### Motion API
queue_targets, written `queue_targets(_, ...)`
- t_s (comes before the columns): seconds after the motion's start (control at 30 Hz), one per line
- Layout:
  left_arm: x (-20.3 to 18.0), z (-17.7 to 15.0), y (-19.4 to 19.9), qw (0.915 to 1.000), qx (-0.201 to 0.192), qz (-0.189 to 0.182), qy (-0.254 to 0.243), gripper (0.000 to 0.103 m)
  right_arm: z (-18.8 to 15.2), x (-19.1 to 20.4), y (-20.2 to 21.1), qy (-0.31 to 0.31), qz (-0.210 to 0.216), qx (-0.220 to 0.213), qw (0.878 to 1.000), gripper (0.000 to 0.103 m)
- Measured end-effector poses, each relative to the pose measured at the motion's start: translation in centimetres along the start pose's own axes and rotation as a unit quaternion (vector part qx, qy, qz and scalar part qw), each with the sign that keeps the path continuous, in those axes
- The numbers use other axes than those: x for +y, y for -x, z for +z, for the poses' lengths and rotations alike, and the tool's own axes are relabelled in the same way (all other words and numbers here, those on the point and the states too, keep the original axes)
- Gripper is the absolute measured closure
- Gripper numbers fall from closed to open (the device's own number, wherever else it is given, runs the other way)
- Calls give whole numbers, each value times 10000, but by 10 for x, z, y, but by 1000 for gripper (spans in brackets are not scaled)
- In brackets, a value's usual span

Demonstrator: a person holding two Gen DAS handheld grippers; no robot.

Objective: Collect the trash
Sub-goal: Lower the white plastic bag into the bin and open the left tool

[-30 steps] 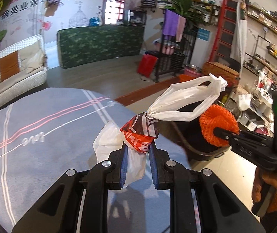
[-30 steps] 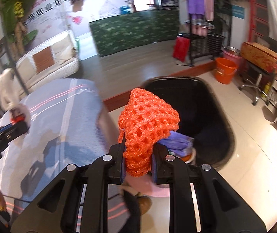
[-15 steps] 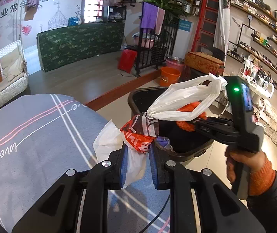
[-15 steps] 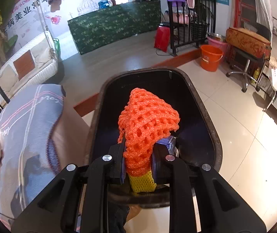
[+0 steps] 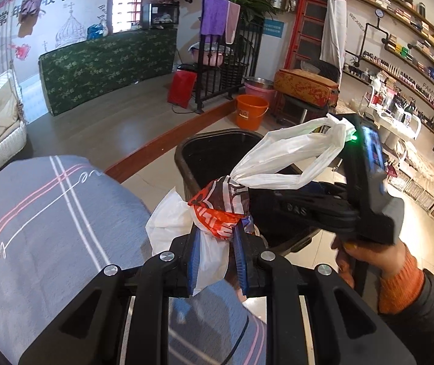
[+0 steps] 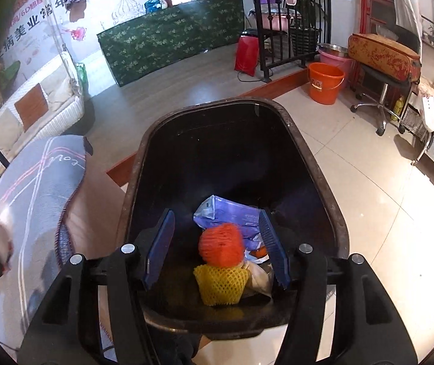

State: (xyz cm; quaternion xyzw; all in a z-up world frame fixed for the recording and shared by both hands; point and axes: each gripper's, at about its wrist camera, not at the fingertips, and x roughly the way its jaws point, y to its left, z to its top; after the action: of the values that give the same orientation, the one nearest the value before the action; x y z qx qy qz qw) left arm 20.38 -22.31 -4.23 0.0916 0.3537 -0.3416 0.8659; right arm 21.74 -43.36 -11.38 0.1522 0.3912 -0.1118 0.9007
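The orange foam net [image 6: 221, 241] lies inside the black trash bin [image 6: 323, 182], resting on a yellow foam net [image 6: 220, 284] and against a purple plastic packet [image 6: 226, 213], with crumpled paper just to its right. The right gripper [image 6: 217, 249] hangs over the near end of the bin; its jaws have just been opening and now stand apart, with the orange net below and between them, untouched by the blue pads [image 6: 160, 246].

To the left, the left gripper [image 5: 217, 251] is clamped on a knotted white plastic bag [image 5: 211, 243] with red and white print, whose tied handles [image 5: 293, 158] stick up and to the right. It is held above the edge of a bench draped in a grey striped cloth [image 5: 49, 213], just left of the bin. A hand [image 5: 366, 254] in an orange cuff grips the right gripper's handle at the far right. Beyond the bin, an orange bucket [image 6: 325, 83] stands on the tiled floor.
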Motion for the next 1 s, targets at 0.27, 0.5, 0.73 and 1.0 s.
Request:
queue_targets(0.27,-17,18,-32,9996,202,-215,-46,82,-10,-10,41,-78,-227,-351,9991,40)
queue_targets(0.5,-29,30,-61,9979,476,-448,4,83,-25,-45,68,-466,-426,-461,9969,37)
queue_targets(0.73,-34,35,-87,9948,796,-632,103,83,-38,-61,83,-663,-523,-552,9949,37)
queue_targets(1.0,-46,37,-104,9939,965,-509,-127,41,-47,-61,93,-620,-591,-621,9944,36)
